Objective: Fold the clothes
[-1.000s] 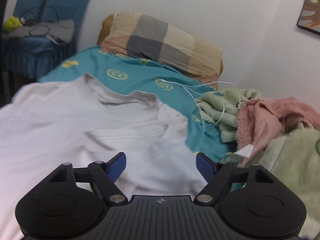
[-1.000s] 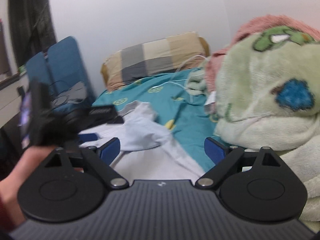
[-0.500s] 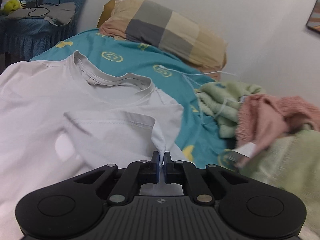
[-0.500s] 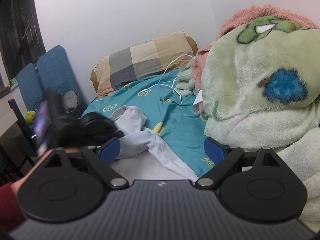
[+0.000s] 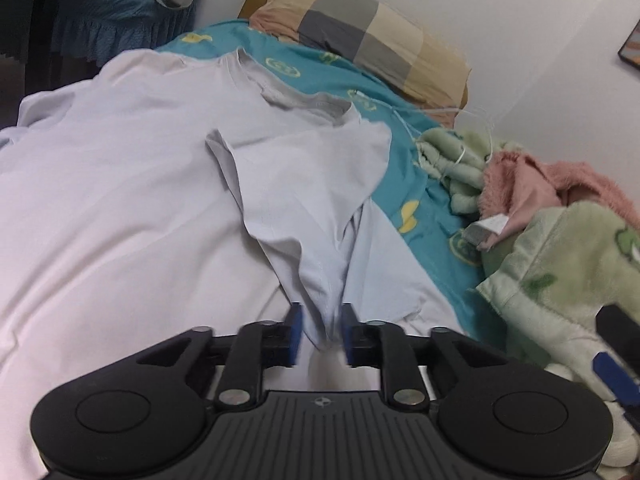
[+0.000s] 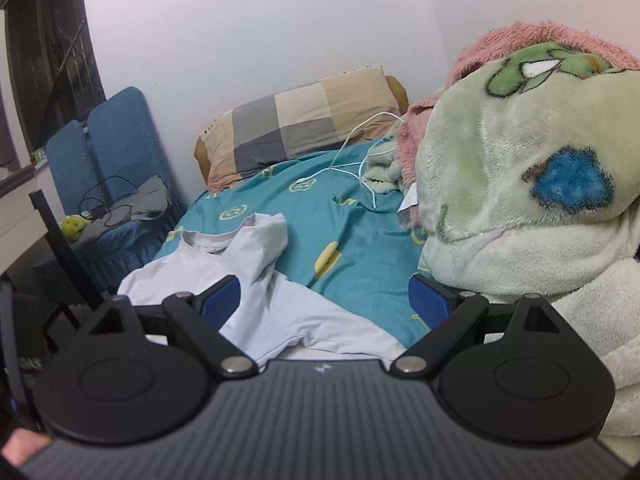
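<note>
We see the white T-shirt [image 5: 132, 184] lying spread on the teal bedsheet [image 5: 404, 176], soft cotton, its sleeve folded inward over the chest. Our left tongs [image 5: 320, 336] are parted slightly, a fold of the sleeve between the blue pads; contact is unclear. Our right tongs [image 6: 326, 300] are spread wide, gripping nothing. Beyond the shirt's collar sits a checked pillow [image 5: 360, 40].
</note>
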